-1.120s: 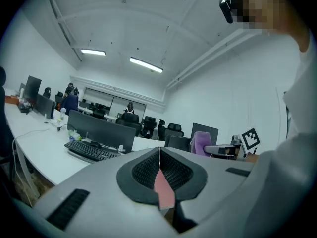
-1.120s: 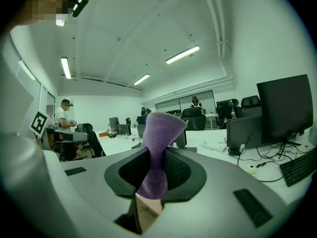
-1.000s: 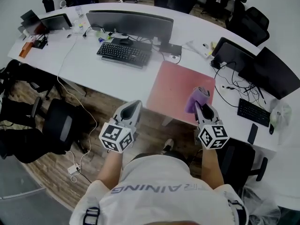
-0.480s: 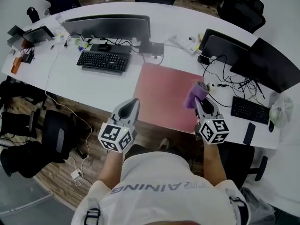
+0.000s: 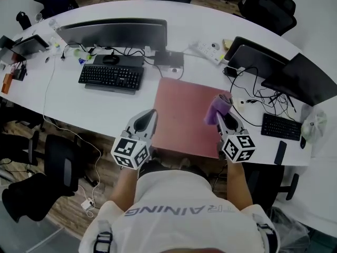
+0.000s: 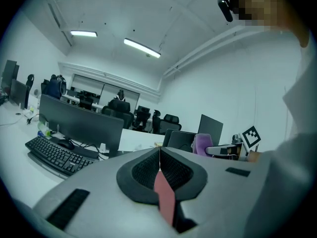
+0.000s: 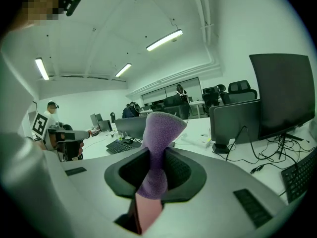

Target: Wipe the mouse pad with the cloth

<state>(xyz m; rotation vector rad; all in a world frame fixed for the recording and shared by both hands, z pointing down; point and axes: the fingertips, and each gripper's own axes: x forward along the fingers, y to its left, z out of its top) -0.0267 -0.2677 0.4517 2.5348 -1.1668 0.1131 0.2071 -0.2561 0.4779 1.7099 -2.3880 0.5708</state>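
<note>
A large pink mouse pad (image 5: 184, 115) lies on the white desk (image 5: 95, 101) in front of me. My right gripper (image 5: 225, 116) is shut on a purple cloth (image 5: 217, 108), held above the pad's right edge; in the right gripper view the cloth (image 7: 157, 148) sticks up between the jaws. My left gripper (image 5: 146, 119) hovers over the desk just left of the pad, jaws shut with nothing between them (image 6: 159, 157). A strip of the pink pad (image 6: 164, 200) shows below the left jaws.
A monitor (image 5: 113, 33) and black keyboard (image 5: 111, 77) sit at the back left. Two dark monitors (image 5: 279, 70), cables, a second keyboard (image 5: 277, 126) and a phone (image 5: 280, 152) crowd the right. A power strip (image 5: 208, 48) lies behind the pad. Chairs (image 5: 58, 157) stand by the desk's near edge.
The view has moved closer to the desk, so the pad now lies nearer and more centred. Both grippers keep their pose; the right still holds the cloth.
</note>
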